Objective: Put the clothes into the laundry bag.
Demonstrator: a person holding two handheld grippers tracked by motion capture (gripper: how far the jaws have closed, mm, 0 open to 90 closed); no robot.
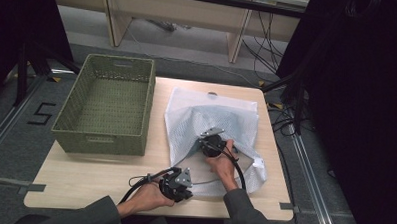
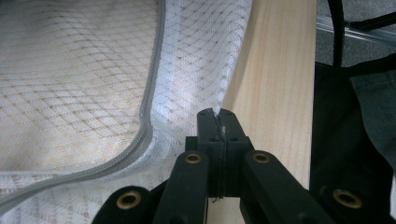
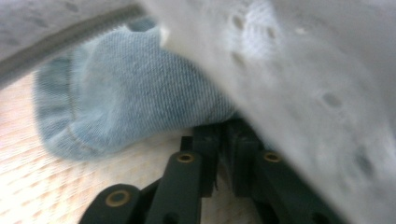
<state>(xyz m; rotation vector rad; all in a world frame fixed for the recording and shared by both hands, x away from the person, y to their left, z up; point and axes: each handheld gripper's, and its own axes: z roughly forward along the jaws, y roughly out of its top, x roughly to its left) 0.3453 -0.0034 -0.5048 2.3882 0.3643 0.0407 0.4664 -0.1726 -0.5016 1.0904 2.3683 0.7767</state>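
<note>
**High view: mesh bag pinned at its corner while the other claw works inside**

High view, going left to right. At about nine o'clock on the desk (image 1: 84, 170) sits a green woven basket (image 1: 106, 106), open-topped with nothing in it, well apart from the work and likely waiting to receive something.

Next comes the left claw (image 1: 180, 187), low at six o'clock near the front edge. In the left gripper view its jaws are pressed together on the very edge of the white mesh laundry bag (image 2: 196, 70), a sliver of netting caught between the tips beside the grey zipper band (image 2: 150, 93). I'd judge that hold is there to anchor the bag so it cannot slide or bunch.

Right of that, the right claw (image 1: 213, 145) is pushed into the bag at the middle of the desk, the mesh draped over it. In the right gripper view its jaws reach at the hem of a light blue garment (image 3: 135, 98) inside the bag; the tips are hidden under cloth, so I cannot tell whether they grip it or stand apart.

What stands in the way is the loose upper layer of mesh (image 3: 303, 93), sagging across the opening. Cables trail from both claws toward the front edge.
</note>
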